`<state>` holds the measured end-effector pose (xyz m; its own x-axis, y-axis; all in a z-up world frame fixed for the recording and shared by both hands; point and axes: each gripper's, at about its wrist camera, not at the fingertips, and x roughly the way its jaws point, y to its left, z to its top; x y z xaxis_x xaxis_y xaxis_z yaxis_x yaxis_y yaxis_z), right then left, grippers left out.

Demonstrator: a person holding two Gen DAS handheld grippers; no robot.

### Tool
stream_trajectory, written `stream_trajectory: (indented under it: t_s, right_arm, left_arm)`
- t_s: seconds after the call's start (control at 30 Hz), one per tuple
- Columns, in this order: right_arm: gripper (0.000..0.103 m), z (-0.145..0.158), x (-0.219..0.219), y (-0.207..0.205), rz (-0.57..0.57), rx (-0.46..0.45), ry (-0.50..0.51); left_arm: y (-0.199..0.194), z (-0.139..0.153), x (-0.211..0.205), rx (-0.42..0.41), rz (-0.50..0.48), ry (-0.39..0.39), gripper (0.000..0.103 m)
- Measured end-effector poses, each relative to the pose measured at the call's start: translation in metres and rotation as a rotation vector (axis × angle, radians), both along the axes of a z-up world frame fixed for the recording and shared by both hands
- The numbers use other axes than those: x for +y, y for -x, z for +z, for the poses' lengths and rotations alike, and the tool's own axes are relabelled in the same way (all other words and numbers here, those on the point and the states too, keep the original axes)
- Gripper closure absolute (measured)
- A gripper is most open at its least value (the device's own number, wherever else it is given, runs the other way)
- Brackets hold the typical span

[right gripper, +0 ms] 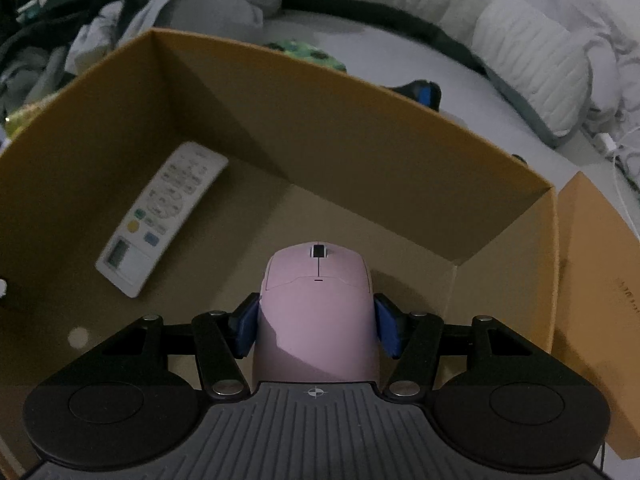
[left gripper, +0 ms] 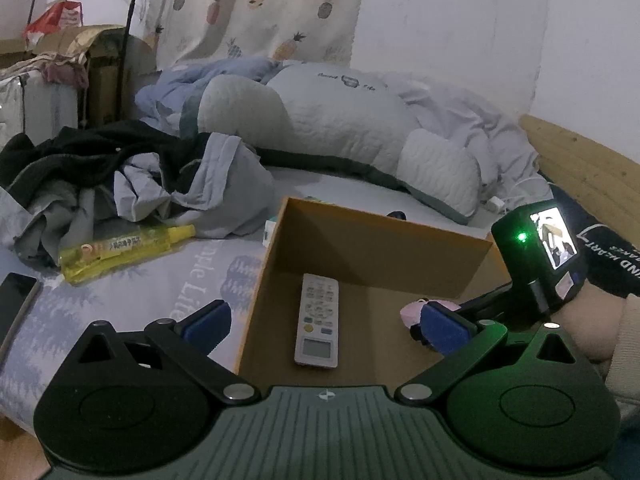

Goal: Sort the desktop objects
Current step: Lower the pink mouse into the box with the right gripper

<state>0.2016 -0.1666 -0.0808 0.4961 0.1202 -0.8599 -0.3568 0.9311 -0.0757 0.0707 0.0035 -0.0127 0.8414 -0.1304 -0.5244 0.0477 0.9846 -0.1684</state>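
Note:
My right gripper (right gripper: 316, 326) is shut on a pink computer mouse (right gripper: 316, 300) and holds it inside an open cardboard box (right gripper: 360, 120), near its right wall. A white remote control (right gripper: 160, 216) lies on the box floor to the left. In the left wrist view my left gripper (left gripper: 326, 326) is open and empty, its fingers straddling the box's near left wall (left gripper: 256, 288). The remote (left gripper: 318, 320) lies between them, and the pink mouse (left gripper: 412, 312) shows behind the right finger. A yellow bottle (left gripper: 124, 250) lies on the bed left of the box.
A dark phone (left gripper: 14, 300) lies at the far left. Crumpled clothes (left gripper: 140, 176) and pillows (left gripper: 328, 120) fill the bed behind the box. A green item (right gripper: 308, 54) and a black-blue object (right gripper: 424, 94) lie behind the box. A box flap (right gripper: 592, 300) lies right.

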Motion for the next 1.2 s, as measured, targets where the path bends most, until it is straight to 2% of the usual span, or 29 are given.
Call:
stream_trajectory:
  t_s: [0.43,0.77,0.93,1.0,1.07,1.2]
  right_arm:
    - [0.041,-0.026,0.008,-0.011,0.003,0.121,0.087]
    - [0.041,-0.027,0.008,-0.009,-0.003,0.141,0.083]
    - [0.04,-0.019,0.004,-0.005,-0.014,0.128,0.053]
    - [0.037,-0.012,0.003,-0.002,-0.013,0.114,0.046]
    - [0.024,-0.003,-0.001,0.002,-0.014,0.089,0.022]
    - [0.021,0.017,-0.009,0.01,-0.003,0.052,-0.037]
  left_arm:
    - [-0.001,-0.003,0.0,0.008,-0.003,0.001,0.0]
    - [-0.002,-0.004,0.003,0.02,0.002,0.007,0.0]
    - [-0.003,-0.004,0.003,0.023,0.002,0.013,0.0]
    - [-0.003,-0.004,0.003,0.024,0.001,0.016,0.0]
    - [-0.003,-0.004,0.004,0.025,0.001,0.019,0.0]
    - [-0.002,-0.003,0.002,0.024,0.0,0.018,0.0]
